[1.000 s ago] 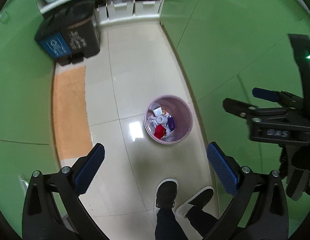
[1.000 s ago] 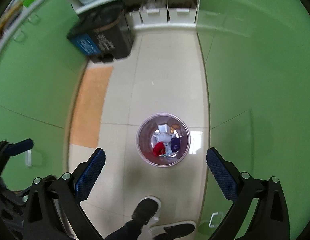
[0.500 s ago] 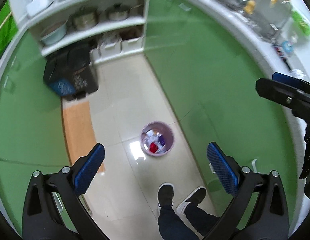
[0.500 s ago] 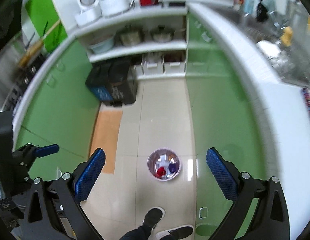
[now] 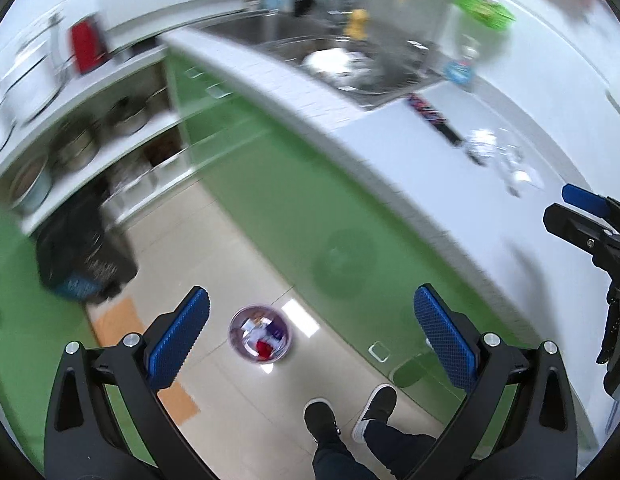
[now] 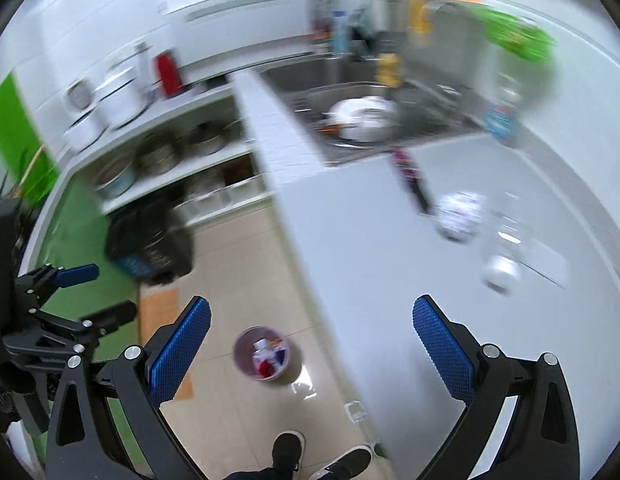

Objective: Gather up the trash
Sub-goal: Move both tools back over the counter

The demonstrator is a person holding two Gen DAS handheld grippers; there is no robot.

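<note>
A long white counter (image 6: 349,248) with a smooth matte top ran over glossy green cabinet fronts (image 5: 294,216). Its far end held a steel sink (image 6: 349,92). The cream floor tiles (image 5: 238,248) shone. On them, beside the cabinets, stood a round translucent pink bin (image 5: 258,338) holding red, white and purple scraps. On the counter lay blurred crumpled white trash (image 6: 457,214) and a small rounded white piece (image 6: 499,274). The left gripper (image 5: 310,340) and right gripper (image 6: 310,344) each had 2 ribbed blue pads set wide apart, holding nothing, both above the floor.
</note>
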